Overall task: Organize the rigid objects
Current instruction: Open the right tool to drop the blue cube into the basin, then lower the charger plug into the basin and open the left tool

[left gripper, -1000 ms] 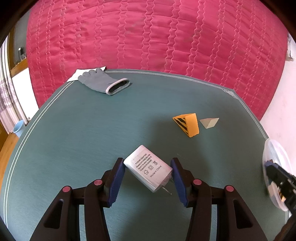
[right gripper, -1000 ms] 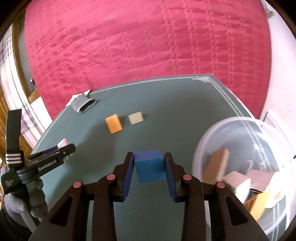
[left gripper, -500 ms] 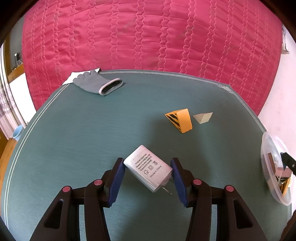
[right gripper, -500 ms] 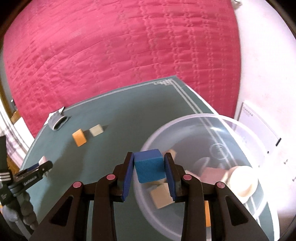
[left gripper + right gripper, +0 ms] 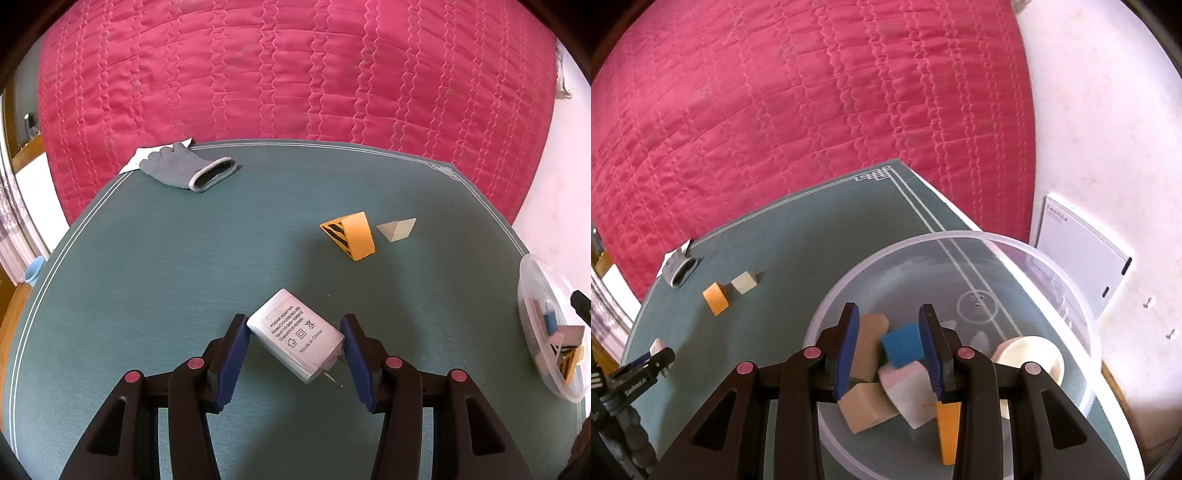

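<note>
Sat in the clear bowl: blue block on top of tan blocks, a pink-and-white block, an orange wedge and a white tub. Right gripper over it, jaws apart, blue block clear of the left pad. Left gripper clamped on a white adapter, printed "POWER ADAPTER" and "Made in China". Lay loose on the green table: striped orange wedge, pale wedge just beside, grey glove at the far edge.

Two wedges mid-table, tub at right edge.
</note>
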A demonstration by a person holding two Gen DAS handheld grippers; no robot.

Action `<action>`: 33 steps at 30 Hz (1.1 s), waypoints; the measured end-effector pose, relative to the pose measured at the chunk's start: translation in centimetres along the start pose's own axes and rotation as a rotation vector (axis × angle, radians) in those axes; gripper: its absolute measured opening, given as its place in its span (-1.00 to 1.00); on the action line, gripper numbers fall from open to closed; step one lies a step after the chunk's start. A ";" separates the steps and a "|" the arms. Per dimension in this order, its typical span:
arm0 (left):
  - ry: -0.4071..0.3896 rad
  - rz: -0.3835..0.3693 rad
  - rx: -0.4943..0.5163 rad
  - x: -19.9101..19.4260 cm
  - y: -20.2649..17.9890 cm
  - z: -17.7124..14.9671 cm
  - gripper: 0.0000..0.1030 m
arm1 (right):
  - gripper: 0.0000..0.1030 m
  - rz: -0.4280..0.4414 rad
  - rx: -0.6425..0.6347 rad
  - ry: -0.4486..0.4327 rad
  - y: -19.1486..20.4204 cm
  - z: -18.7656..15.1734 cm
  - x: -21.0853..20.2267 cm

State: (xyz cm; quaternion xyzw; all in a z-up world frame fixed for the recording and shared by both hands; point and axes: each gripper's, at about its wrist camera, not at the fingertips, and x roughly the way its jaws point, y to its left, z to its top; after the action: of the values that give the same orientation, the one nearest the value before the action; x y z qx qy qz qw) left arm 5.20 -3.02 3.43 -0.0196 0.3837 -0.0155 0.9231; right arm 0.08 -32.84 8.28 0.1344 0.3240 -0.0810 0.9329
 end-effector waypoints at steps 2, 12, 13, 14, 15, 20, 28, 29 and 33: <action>-0.001 -0.002 0.006 0.0 -0.1 0.0 0.04 | -0.32 -0.008 0.009 -0.004 -0.4 -0.1 -0.2; -0.002 -0.030 0.044 -0.7 -1.8 -0.2 0.04 | -0.32 -0.048 0.030 -0.043 -2.5 -0.5 -1.8; -0.002 -0.035 0.051 -0.8 -2.1 -0.2 0.04 | -0.32 -0.054 0.030 -0.053 -2.6 -0.5 -2.1; -0.002 -0.040 0.059 -1.0 -2.4 -0.3 0.04 | -0.32 -0.058 0.029 -0.059 -2.8 -0.4 -2.2; -0.002 -0.044 0.064 -1.1 -2.7 -0.3 0.04 | -0.32 -0.061 0.029 -0.065 -2.9 -0.4 -2.3; 0.011 -0.083 0.090 -1.7 -4.3 -0.4 0.04 | -0.32 -0.083 0.015 -0.091 -3.4 -0.6 -2.7; 0.016 -0.127 0.152 -2.5 -7.6 -0.3 0.04 | -0.32 -0.090 -0.014 -0.102 -4.4 -1.3 -2.9; 0.017 -0.134 0.164 -2.6 -8.3 -0.3 0.04 | -0.32 -0.088 -0.012 -0.101 -4.6 -1.4 -2.9; 0.024 -0.166 0.197 -2.6 -10.5 -0.2 0.04 | -0.32 -0.087 0.009 -0.105 -5.5 -1.6 -3.1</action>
State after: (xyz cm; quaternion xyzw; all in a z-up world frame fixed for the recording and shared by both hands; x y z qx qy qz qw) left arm 3.06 -13.36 5.63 0.0399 0.3882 -0.1297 0.9115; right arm -4.58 -37.35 7.93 0.1198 0.2797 -0.1296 0.9437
